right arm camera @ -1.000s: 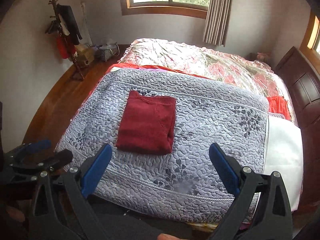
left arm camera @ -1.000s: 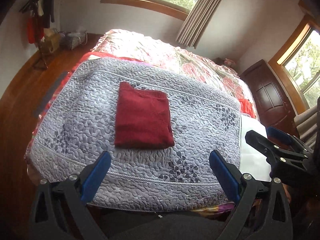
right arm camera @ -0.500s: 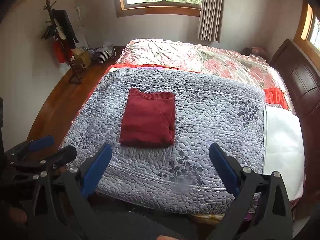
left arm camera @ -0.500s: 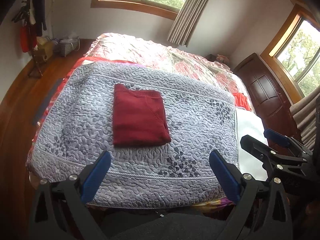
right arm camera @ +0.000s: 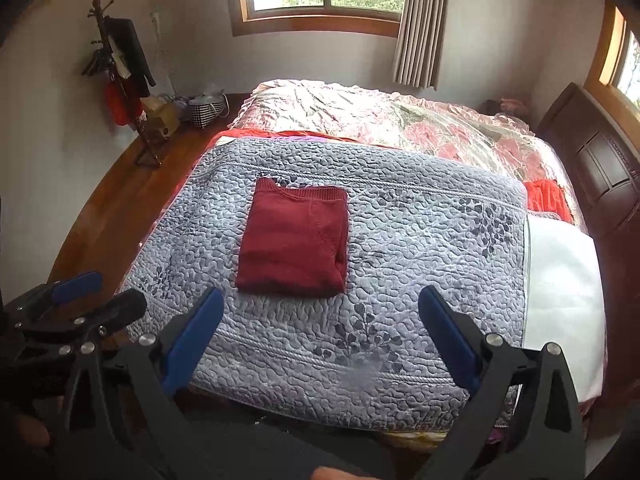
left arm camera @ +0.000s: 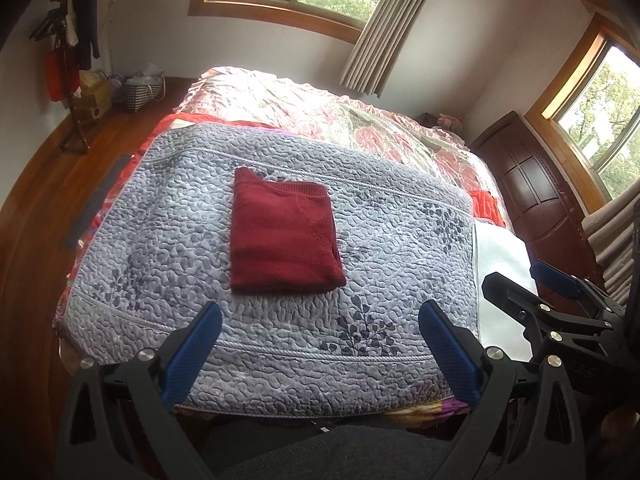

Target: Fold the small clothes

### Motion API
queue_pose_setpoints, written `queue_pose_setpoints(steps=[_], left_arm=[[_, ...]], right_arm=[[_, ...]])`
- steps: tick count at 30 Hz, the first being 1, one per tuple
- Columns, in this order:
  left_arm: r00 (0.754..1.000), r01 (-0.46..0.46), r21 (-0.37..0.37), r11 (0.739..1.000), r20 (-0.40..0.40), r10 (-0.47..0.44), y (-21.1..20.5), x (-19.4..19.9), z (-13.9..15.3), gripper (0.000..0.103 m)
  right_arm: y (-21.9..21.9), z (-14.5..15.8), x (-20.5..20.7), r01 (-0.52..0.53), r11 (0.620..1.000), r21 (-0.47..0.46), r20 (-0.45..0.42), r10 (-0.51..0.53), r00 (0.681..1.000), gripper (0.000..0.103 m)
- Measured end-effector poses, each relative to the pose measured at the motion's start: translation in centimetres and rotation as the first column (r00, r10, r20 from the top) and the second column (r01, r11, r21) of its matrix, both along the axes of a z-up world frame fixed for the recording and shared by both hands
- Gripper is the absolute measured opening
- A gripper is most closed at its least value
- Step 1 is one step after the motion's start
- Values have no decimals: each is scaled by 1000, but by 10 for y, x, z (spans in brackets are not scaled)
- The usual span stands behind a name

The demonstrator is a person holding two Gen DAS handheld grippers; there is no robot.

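Both the left gripper [left arm camera: 318, 334] and right gripper [right arm camera: 320, 318] hover level, fingers spread empty, near the folded red sweater [left arm camera: 282, 236].

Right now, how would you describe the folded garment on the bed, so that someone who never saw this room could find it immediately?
Start from the large bed under the window and find the grey quilted blanket with dark leaf prints spread over its near half. On the left-centre of that blanket lies the dark red knitted sweater folded into a neat rectangle. It is the only flat, folded piece; the brighter orange-red cloth is bunched by the headboard.

2 wrist views, bedside, sharing quilt [left arm camera: 168, 216]
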State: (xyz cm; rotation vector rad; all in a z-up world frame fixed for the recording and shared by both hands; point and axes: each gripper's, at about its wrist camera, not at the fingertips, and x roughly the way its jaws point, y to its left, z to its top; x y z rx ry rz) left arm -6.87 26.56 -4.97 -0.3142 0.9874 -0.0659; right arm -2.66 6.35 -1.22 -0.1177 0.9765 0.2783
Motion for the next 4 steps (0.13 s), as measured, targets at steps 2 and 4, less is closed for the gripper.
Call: queue_pose_setpoints(steps=[2,4], left_arm=[[1000,-2,1,1000,0,2,1,0,1,99],[1000,0,2,1000,-1,0,1,1,1,99]], right_arm=[[1,-1,1,-2,1000,4,-6,2,1000,98],[2,-2,2,-8,1000,8,-15,8,1000,98]])
